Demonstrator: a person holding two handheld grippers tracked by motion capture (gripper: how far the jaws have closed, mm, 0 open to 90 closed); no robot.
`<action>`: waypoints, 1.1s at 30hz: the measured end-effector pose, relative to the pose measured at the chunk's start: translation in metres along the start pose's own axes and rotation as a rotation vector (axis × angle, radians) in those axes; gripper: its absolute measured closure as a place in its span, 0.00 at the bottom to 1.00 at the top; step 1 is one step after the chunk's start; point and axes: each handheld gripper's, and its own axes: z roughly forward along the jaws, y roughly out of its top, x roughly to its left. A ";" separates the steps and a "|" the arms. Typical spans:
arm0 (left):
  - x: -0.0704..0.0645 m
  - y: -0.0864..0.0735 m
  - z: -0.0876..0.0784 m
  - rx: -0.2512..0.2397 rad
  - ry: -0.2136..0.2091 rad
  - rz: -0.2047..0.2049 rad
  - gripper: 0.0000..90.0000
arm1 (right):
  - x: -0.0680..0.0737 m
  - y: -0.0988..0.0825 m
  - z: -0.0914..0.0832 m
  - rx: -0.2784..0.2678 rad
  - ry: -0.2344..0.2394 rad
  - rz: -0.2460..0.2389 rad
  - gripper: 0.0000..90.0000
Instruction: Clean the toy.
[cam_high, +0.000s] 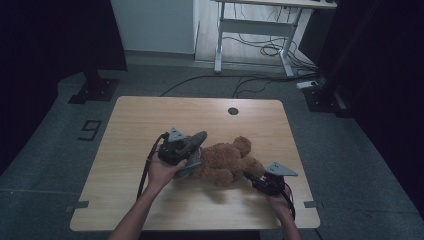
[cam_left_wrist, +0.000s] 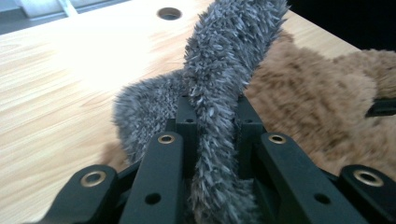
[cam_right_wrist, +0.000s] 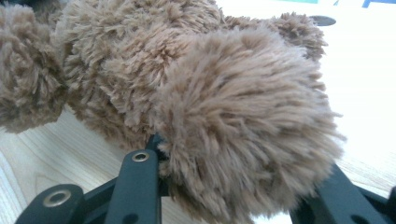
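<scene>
The brown bear (cam_high: 227, 162) lies on the surface (cam_high: 150, 115), near its middle. The left tool (cam_left_wrist: 212, 135) pinches the grey cloth (cam_left_wrist: 224, 60) (draped against the bear); the right tool (cam_right_wrist: 243, 186) grips a bear limb.

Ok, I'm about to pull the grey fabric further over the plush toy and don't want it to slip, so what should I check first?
1. Left gripper clamped on the grey fabric: ok, the jaws pinch a fold of it.
2. Right gripper holding the brown plush toy: ok, its jaws close around a fuzzy limb.
3. Toy resting on the table, away from the edges: ok.
4. Fabric free of snags under the toy: cannot tell, part of it is hidden beneath the toy.
5. Table around the toy free of other things: ok.
6. Cables trailing from the grippers clear of the toy: ok in the high view.
</scene>
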 end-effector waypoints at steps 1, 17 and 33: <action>0.003 -0.004 -0.004 -0.006 0.009 -0.005 0.85 | 0.000 0.000 0.000 0.000 0.000 0.000 0.66; 0.043 -0.075 -0.026 0.023 -0.006 -0.171 0.85 | 0.000 -0.007 0.000 0.086 0.091 0.000 0.66; 0.072 -0.076 0.022 0.054 -0.018 -0.261 0.86 | 0.002 0.001 0.038 0.171 0.062 -0.035 0.66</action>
